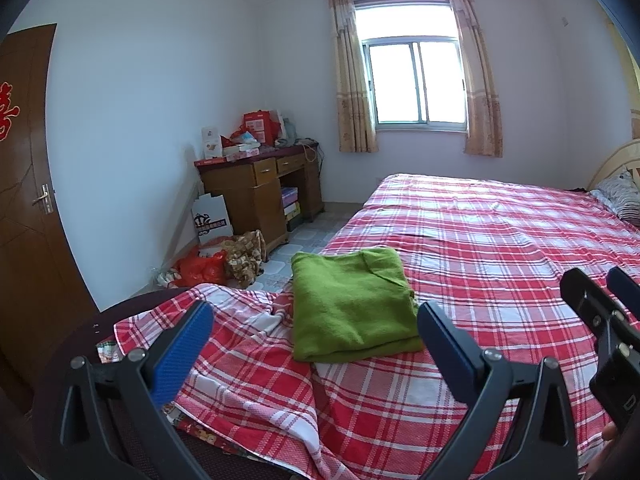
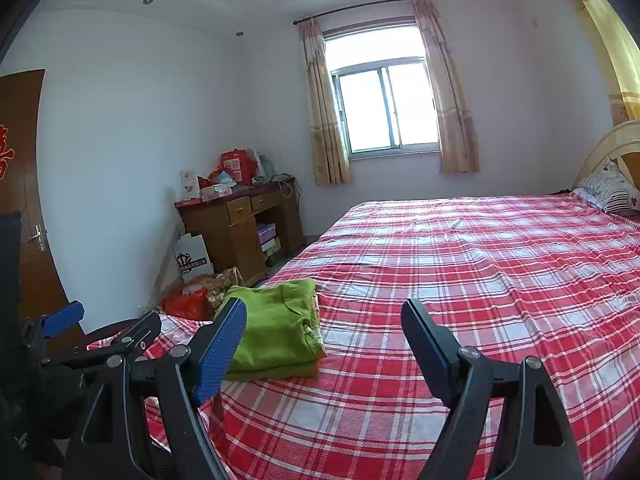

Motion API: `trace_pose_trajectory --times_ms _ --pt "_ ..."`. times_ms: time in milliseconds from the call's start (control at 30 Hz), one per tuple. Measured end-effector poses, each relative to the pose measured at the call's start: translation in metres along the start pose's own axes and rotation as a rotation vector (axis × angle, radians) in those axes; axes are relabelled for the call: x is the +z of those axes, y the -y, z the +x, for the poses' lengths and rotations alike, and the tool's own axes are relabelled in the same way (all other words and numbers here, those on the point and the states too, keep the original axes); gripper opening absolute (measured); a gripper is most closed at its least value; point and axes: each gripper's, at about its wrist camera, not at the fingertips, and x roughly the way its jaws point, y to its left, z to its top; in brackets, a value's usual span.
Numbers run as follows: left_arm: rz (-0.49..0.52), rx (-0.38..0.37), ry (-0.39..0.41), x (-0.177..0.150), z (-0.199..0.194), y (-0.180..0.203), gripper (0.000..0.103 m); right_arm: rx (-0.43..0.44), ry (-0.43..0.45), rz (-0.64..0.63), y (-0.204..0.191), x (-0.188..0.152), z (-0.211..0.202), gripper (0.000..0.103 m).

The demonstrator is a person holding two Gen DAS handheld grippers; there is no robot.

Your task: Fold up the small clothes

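Green garment (image 1: 352, 304) lies folded near the corner of the red plaid bedsheet (image 1: 500, 240). Left gripper (image 1: 316, 328) and right gripper (image 2: 324, 332) both hover spread wide, holding nothing, clear of the cloth

We saw one green garment (image 1: 352, 304), fuzzy and knit-like, folded into a thick rectangular stack of several layers. It lay flat near the foot corner of the bed, its far layers slightly rumpled and its near edge neat and straight. From the right wrist view the same garment (image 2: 276, 336) showed layered edges stacked on its right side.
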Motion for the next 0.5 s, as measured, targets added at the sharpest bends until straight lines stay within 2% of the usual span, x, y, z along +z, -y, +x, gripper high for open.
trace_pose_trajectory --times_ms 100,200,500 --pt "0.008 0.009 -0.007 0.001 0.002 0.001 0.103 0.000 -0.002 0.002 0.000 0.000 0.000 0.080" --pt "0.013 0.053 -0.009 0.001 0.005 0.001 0.103 -0.001 -0.005 0.006 0.001 -0.001 0.000 0.080" --pt "0.005 0.000 -0.043 -0.003 0.012 0.000 0.103 -0.002 -0.018 0.008 0.001 -0.006 0.002 0.080"
